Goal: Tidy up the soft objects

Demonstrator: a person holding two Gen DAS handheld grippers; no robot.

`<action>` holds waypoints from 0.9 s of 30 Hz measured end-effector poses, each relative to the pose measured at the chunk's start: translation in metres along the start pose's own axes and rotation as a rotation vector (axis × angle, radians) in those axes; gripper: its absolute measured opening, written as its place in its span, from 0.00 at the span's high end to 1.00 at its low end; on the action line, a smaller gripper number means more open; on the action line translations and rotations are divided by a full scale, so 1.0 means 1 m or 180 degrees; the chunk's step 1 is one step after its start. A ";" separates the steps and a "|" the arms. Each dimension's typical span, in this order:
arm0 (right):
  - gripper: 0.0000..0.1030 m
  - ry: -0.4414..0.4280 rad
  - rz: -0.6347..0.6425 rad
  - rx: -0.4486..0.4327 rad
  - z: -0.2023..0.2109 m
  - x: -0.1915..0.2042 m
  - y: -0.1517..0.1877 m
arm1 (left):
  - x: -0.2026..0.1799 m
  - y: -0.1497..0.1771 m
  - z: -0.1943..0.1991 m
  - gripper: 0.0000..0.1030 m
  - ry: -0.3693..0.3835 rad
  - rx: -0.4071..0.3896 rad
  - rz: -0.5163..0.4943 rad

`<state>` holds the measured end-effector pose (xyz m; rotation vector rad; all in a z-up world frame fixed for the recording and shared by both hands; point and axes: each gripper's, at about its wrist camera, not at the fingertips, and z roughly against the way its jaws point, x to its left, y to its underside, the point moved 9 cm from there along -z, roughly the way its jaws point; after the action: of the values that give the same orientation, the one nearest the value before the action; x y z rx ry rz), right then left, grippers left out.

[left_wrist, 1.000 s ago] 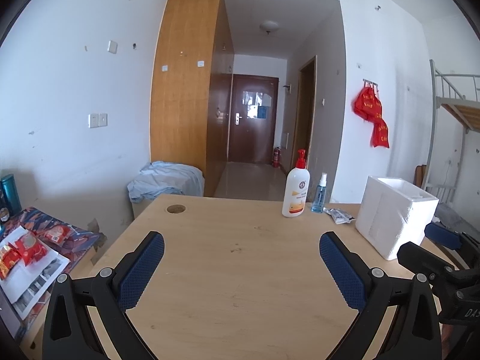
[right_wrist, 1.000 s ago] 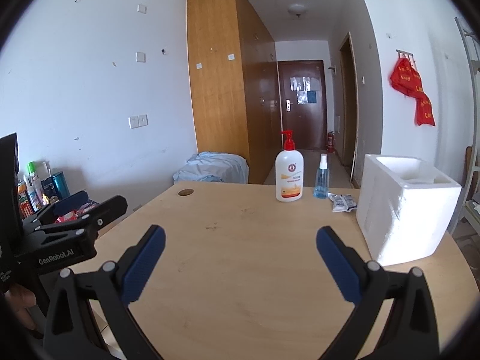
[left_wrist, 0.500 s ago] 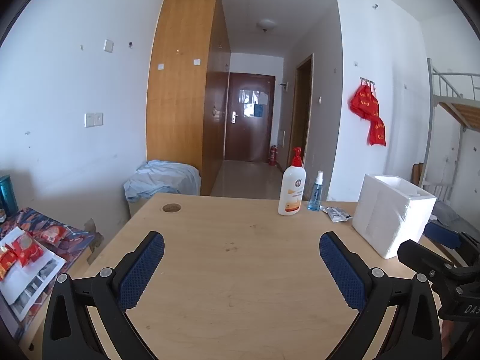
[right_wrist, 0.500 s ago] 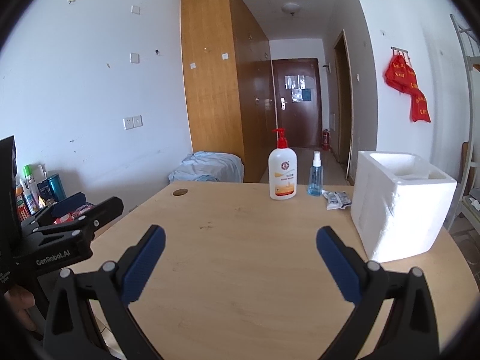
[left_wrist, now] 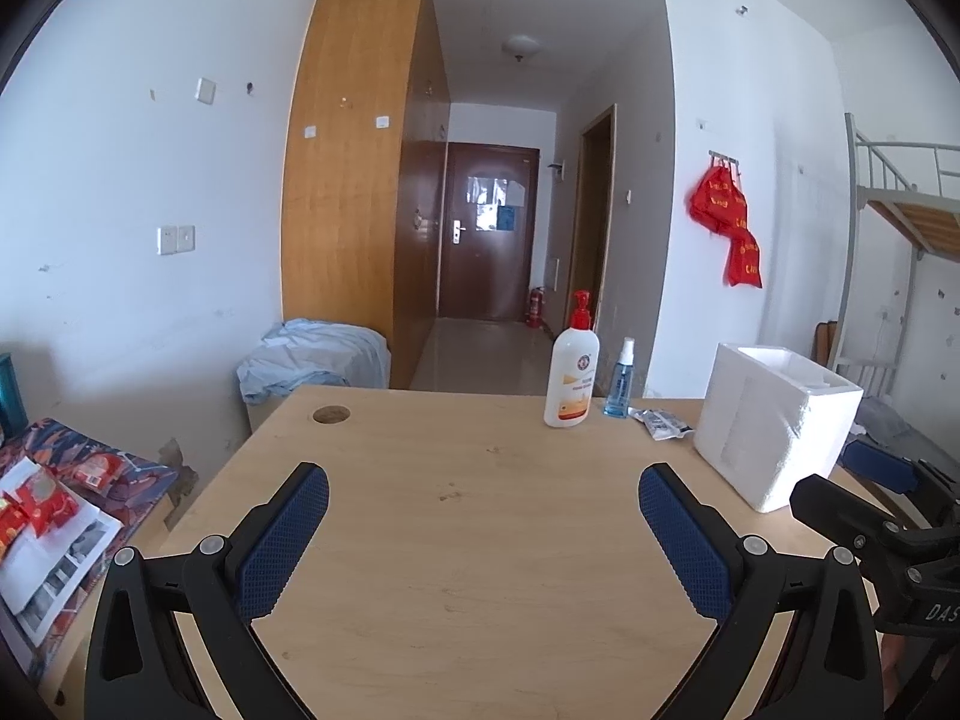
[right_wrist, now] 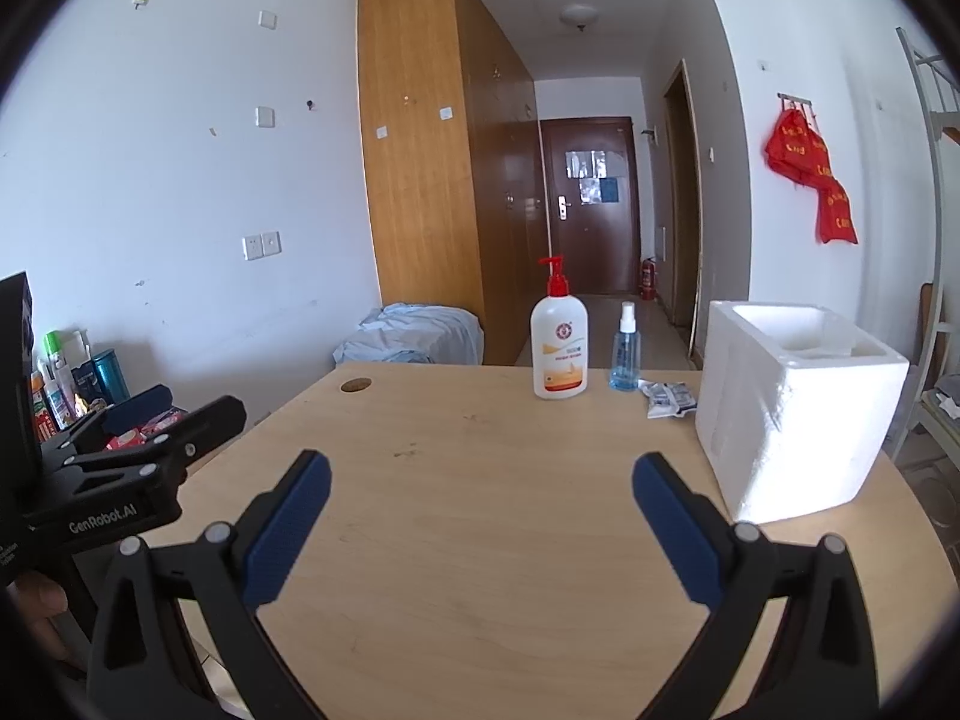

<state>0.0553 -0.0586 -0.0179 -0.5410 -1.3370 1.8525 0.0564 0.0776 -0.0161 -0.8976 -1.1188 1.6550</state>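
My left gripper (left_wrist: 483, 483) is open and empty, held above the near part of a light wooden table (left_wrist: 480, 540). My right gripper (right_wrist: 481, 468) is open and empty too, beside it over the same table (right_wrist: 480, 510). A white foam box (left_wrist: 774, 423) with an open top stands at the table's right side; it also shows in the right wrist view (right_wrist: 798, 402). A small crumpled packet (left_wrist: 663, 422) lies next to it, seen as well in the right wrist view (right_wrist: 666, 397). I see no soft object on the table.
A white pump bottle (left_wrist: 572, 381) and a small blue spray bottle (left_wrist: 620, 381) stand at the table's far edge. A blue cloth heap (left_wrist: 315, 357) lies beyond the table. Red snack packets (left_wrist: 36, 504) sit on a surface to the left. A bunk-bed ladder (left_wrist: 864, 252) is on the right.
Both views have tilted upward slightly, so the table and box sit lower in frame. Both grippers stay open.
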 end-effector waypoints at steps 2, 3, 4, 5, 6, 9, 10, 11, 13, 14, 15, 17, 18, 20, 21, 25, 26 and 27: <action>0.01 0.0040 -0.0007 0.0002 0.001 -0.002 0.000 | -0.002 0.000 0.000 0.00 0.0025 -0.0010 -0.0008; 0.01 0.0070 -0.0014 0.0009 0.002 -0.003 0.000 | -0.003 0.000 0.000 0.00 0.0032 -0.0011 -0.0010; 0.01 0.0085 -0.0016 0.0007 0.003 -0.004 0.000 | -0.004 -0.001 -0.001 0.00 0.0053 -0.0016 -0.0009; 0.01 0.0108 -0.0019 0.0001 0.005 -0.005 0.001 | -0.006 -0.001 -0.001 0.00 0.0076 -0.0016 -0.0018; 0.01 0.0128 -0.0022 0.0001 0.006 -0.006 0.001 | -0.009 -0.001 -0.001 0.00 0.0097 -0.0013 -0.0039; 0.01 0.0188 -0.0049 -0.0018 0.012 -0.011 0.002 | -0.015 0.000 -0.003 0.00 0.0153 -0.0005 -0.0062; 0.01 0.0213 -0.0057 -0.0019 0.013 -0.013 0.002 | -0.018 0.000 -0.003 0.00 0.0177 0.0001 -0.0075; 0.01 0.0241 -0.0064 -0.0019 0.014 -0.015 0.002 | -0.020 0.000 -0.003 0.00 0.0192 -0.0003 -0.0087; 0.01 0.0283 -0.0094 -0.0019 0.016 -0.020 0.003 | -0.024 0.000 -0.004 0.00 0.0218 -0.0001 -0.0101; 0.01 0.0295 -0.0104 -0.0021 0.016 -0.022 0.004 | -0.026 0.000 -0.005 0.00 0.0234 0.0000 -0.0102; 0.01 0.0321 -0.0113 -0.0014 0.017 -0.024 0.005 | -0.027 0.000 -0.005 0.00 0.0246 -0.0001 -0.0102; 0.01 0.0351 -0.0124 -0.0004 0.018 -0.028 0.005 | -0.031 0.000 -0.005 0.00 0.0275 -0.0007 -0.0120; 0.01 0.0356 -0.0129 -0.0007 0.018 -0.029 0.005 | -0.032 0.000 -0.004 0.00 0.0283 -0.0009 -0.0121; 0.01 0.0378 -0.0137 -0.0013 0.019 -0.031 0.004 | -0.035 0.000 -0.005 0.00 0.0317 0.0001 -0.0130; 0.01 0.0387 -0.0140 -0.0016 0.019 -0.032 0.004 | -0.035 0.000 -0.005 0.00 0.0318 0.0001 -0.0139; 0.01 0.0396 -0.0139 -0.0015 0.019 -0.032 0.004 | -0.035 0.000 -0.006 0.00 0.0331 0.0001 -0.0146; 0.01 0.0393 -0.0140 -0.0012 0.019 -0.032 0.004 | -0.035 0.000 -0.006 0.00 0.0334 -0.0001 -0.0146; 0.01 0.0393 -0.0140 -0.0008 0.018 -0.032 0.004 | -0.036 0.000 -0.006 0.00 0.0337 0.0000 -0.0144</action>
<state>0.0601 -0.0954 -0.0184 -0.6122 -1.2599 1.7530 0.0731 0.0456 -0.0155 -0.9423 -1.0594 1.5527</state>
